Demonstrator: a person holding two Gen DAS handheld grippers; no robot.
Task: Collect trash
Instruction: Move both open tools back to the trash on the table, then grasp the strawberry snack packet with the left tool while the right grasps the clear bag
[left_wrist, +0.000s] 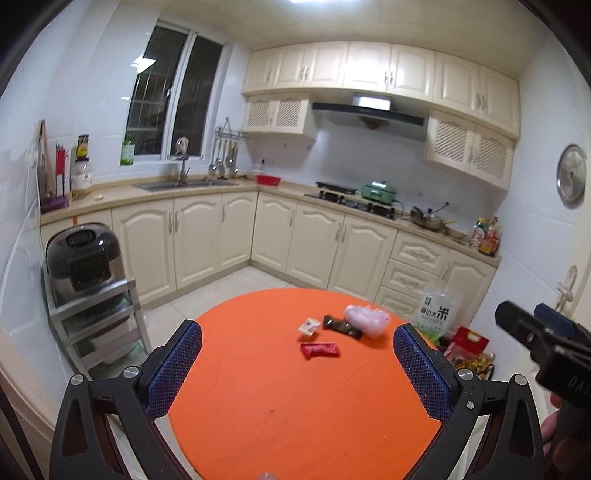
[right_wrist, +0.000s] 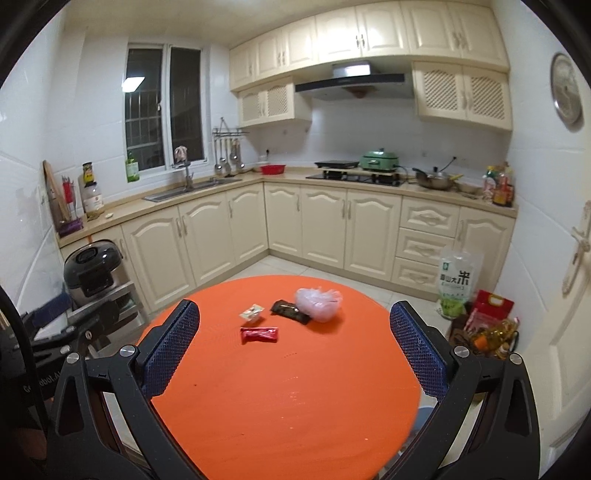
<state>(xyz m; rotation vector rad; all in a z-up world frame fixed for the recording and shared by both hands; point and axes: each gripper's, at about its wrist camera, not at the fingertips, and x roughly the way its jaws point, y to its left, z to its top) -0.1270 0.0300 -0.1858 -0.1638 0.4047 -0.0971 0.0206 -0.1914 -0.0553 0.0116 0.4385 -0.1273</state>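
A round orange table (left_wrist: 280, 406) (right_wrist: 288, 398) holds trash near its far side: a red wrapper (left_wrist: 320, 349) (right_wrist: 259, 335), a small white wrapper (left_wrist: 308, 326) (right_wrist: 251, 312), a dark brown wrapper (left_wrist: 341, 326) (right_wrist: 290, 311) and a crumpled pink plastic bag (left_wrist: 367, 319) (right_wrist: 319, 303). My left gripper (left_wrist: 297, 349) is open and empty above the table's near part. My right gripper (right_wrist: 294, 330) is open and empty, also short of the trash. The right gripper also shows in the left wrist view (left_wrist: 532, 325) at the right edge.
A rice cooker (left_wrist: 83, 258) (right_wrist: 92, 269) stands on a metal rack left of the table. A rice bag (left_wrist: 437, 314) (right_wrist: 456, 284), red bags and an oil bottle (right_wrist: 493, 334) sit on the floor to the right. Cream cabinets and a door (right_wrist: 569, 295) surround the space.
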